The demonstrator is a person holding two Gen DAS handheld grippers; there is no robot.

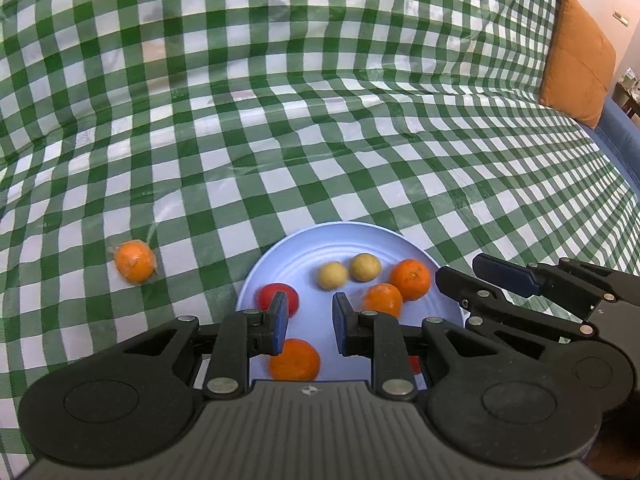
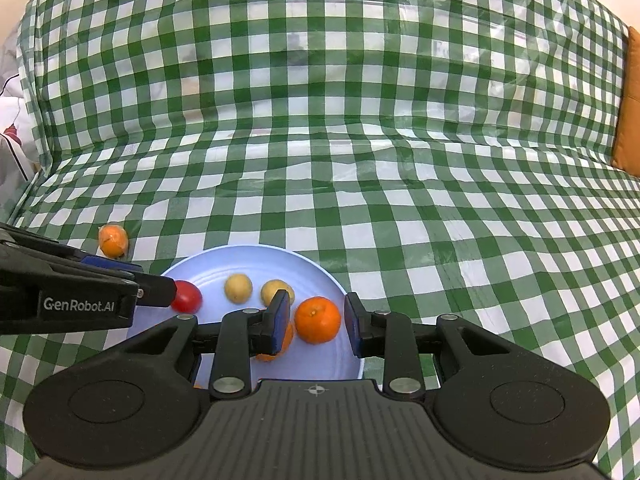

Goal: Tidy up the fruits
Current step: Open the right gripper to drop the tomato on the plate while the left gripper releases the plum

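Mostly done: the plate [image 1: 352,240] holds most fruit, while one wrapped orange [image 1: 135,261] lies apart on the checked cloth [image 1: 320,120]. Left gripper [image 1: 310,326] and right gripper [image 2: 317,322] both hover closed down and empty above the plate.

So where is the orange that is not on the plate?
The stray orange lies on the checked cloth left of the blue plate in both wrist views, apart from its rim, with the red fruit its nearest neighbour.

A red fruit [image 1: 415,364] shows only as a sliver behind the left claw [image 1: 310,322].
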